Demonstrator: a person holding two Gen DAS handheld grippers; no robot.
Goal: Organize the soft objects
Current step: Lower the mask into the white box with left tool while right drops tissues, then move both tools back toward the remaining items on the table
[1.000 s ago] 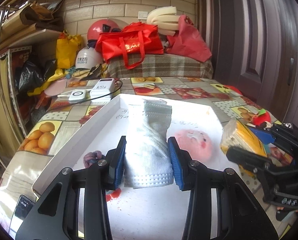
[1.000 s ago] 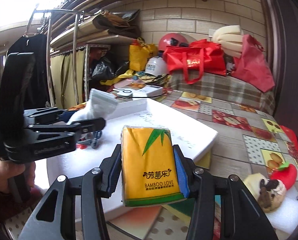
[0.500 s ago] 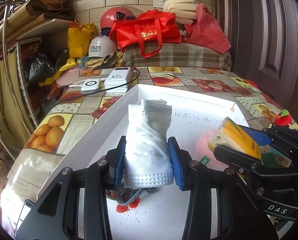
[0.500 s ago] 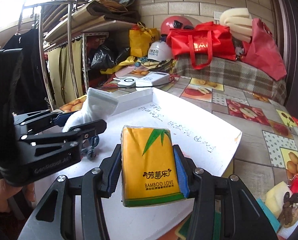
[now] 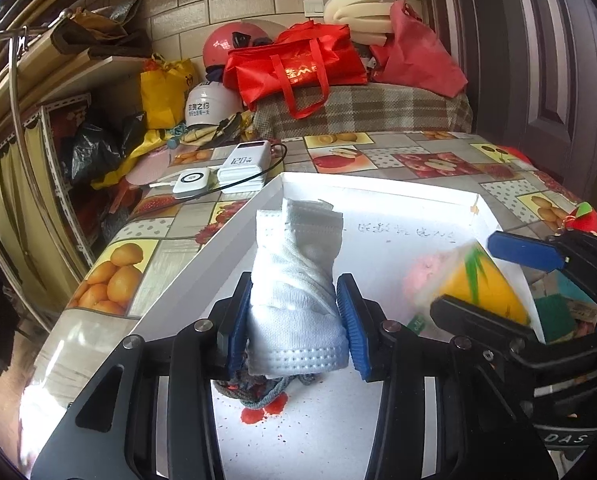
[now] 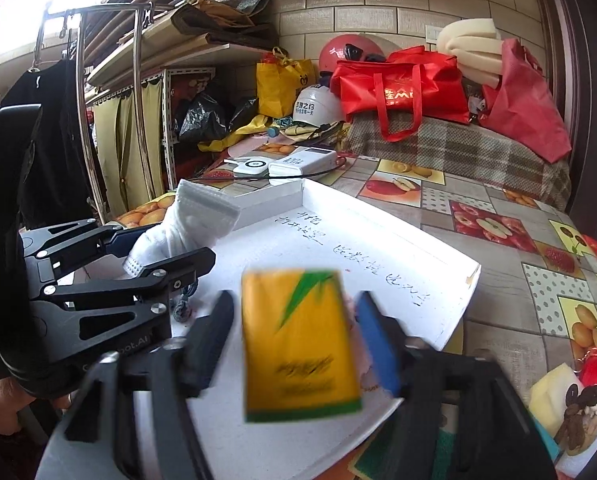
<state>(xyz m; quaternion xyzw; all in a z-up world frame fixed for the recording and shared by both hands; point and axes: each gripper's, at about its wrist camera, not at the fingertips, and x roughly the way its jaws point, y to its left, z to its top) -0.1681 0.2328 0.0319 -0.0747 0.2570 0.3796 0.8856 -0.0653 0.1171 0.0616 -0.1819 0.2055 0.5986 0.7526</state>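
Landmark: white tray point(image 5: 186, 280) on the fruit-print tablecloth point(image 5: 146, 256), gathering the soft items.
Left of tray centre: left gripper point(image 5: 294, 320) pinching a rolled white face mask point(image 5: 298, 280) upright above the tray floor, likely ready to set down.
Under the mask: grey cord bundle point(image 5: 258, 392), lying on the tray.
Right part of tray: right gripper point(image 6: 298, 344), jaws just spread, clear of the yellow tissue pack point(image 6: 298, 344); pack blurred, seemingly dropping into the tray.
Beyond the tray's right edge: toy food point(image 6: 578, 408), apparently still unsorted.
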